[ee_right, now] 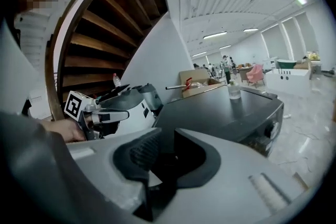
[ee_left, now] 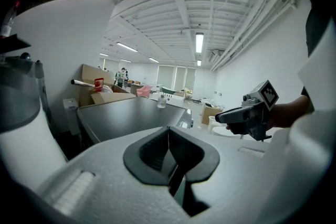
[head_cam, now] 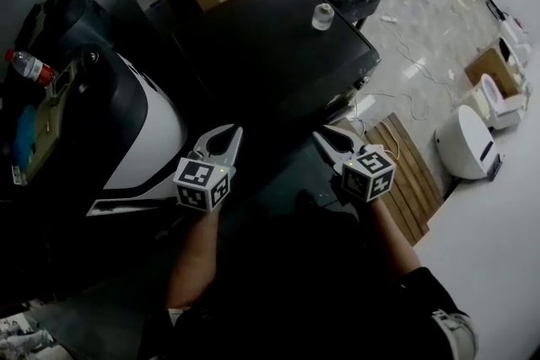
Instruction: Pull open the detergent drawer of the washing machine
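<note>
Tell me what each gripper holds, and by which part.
Nothing is held: left gripper jaws are together, empty; right gripper jaws stand apart, nothing between them.

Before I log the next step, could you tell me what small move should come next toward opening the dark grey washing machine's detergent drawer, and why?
Probably ease the right gripper forward to the front panel of the dark grey washing machine: that gripper's jaws stand slightly apart and empty, the left gripper is shut, and neither touches the machine.

Nothing readable anywhere: no words, numbers or brands. Only black-and-white square patterns on the left cube (head_cam: 202, 184) and the right cube (head_cam: 369, 174).
</note>
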